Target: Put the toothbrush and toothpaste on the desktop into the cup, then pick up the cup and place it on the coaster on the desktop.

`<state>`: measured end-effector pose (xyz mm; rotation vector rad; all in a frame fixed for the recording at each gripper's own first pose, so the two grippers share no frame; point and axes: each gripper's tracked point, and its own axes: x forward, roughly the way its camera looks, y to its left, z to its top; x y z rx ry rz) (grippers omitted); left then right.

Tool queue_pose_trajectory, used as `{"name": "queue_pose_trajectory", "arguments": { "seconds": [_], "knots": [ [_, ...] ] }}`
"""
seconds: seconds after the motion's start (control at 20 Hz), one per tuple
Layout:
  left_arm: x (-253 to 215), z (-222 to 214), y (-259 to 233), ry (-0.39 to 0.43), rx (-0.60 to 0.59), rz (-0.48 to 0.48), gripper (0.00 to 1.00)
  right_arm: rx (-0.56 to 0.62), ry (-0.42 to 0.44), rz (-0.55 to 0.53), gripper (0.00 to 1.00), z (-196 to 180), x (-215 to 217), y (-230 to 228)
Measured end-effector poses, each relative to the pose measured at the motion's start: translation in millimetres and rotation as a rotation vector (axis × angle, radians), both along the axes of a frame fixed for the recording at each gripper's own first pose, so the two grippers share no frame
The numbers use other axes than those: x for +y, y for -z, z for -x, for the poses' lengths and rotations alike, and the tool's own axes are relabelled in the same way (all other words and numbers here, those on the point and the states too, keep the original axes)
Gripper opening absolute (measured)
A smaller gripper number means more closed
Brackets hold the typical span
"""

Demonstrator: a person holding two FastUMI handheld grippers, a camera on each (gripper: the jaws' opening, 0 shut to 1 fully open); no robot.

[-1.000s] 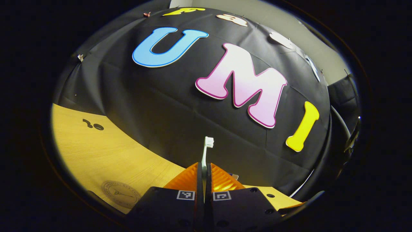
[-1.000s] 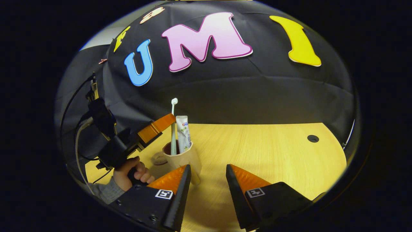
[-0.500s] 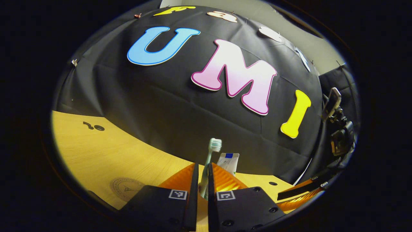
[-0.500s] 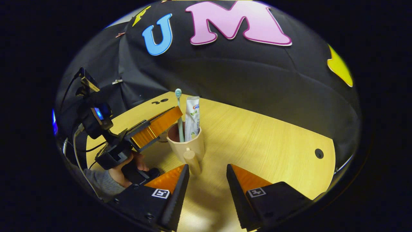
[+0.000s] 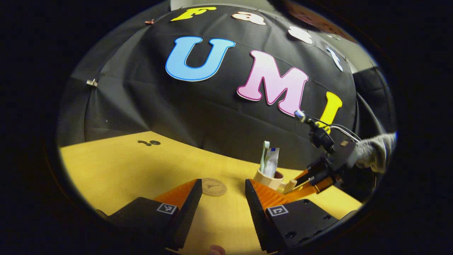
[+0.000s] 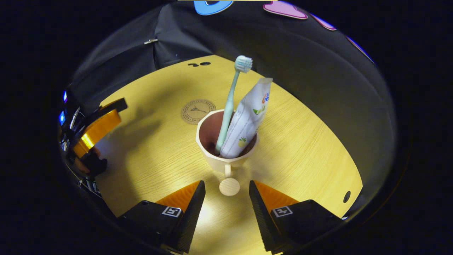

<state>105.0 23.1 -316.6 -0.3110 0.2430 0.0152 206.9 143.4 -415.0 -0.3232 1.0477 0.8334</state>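
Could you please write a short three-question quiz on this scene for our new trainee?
1. True or false: the mint-green toothbrush and the white toothpaste tube both stand inside the beige cup.
2. What lies between the right gripper's open fingers? A) the cup's round knob handle B) the round wooden coaster C) the toothbrush
3. Fill in: the cup stands on the ____, beside the coaster.

Key: 1 true; 2 A; 3 wooden desktop.
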Motion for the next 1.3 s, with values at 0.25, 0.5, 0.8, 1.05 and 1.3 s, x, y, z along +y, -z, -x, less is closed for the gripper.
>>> {"name": "queue_pose_trajectory", "arguments": {
  "seconds": [0.25, 0.5, 0.8, 1.05, 1.3],
  "knots": [
    [-0.1, 36.5, 3.2, 0.037, 0.074, 0.068, 0.81, 0.036, -0.029, 0.100, 0.77, -8.6, 16.4, 24.7],
    [21.7, 43.9, -2.2, 0.010, 0.062, 0.133, 0.81, 0.128, 0.003, 0.192, 0.49, -11.9, 20.3, 51.2],
    [49.5, 48.5, 6.2, -0.012, 0.080, 0.134, 0.81, 0.104, -0.007, 0.182, 0.38, -14.7, 27.0, 42.0],
    [60.9, 50.8, 4.7, -0.015, 0.083, 0.148, 0.80, 0.090, -0.009, 0.095, 0.27, -27.1, 78.9, 17.4],
    [82.6, 52.9, 8.1, -0.048, 0.088, 0.175, 0.80, 0.078, -0.075, 0.076, 0.32, -42.6, 133.9, 15.2]
  ]
}}
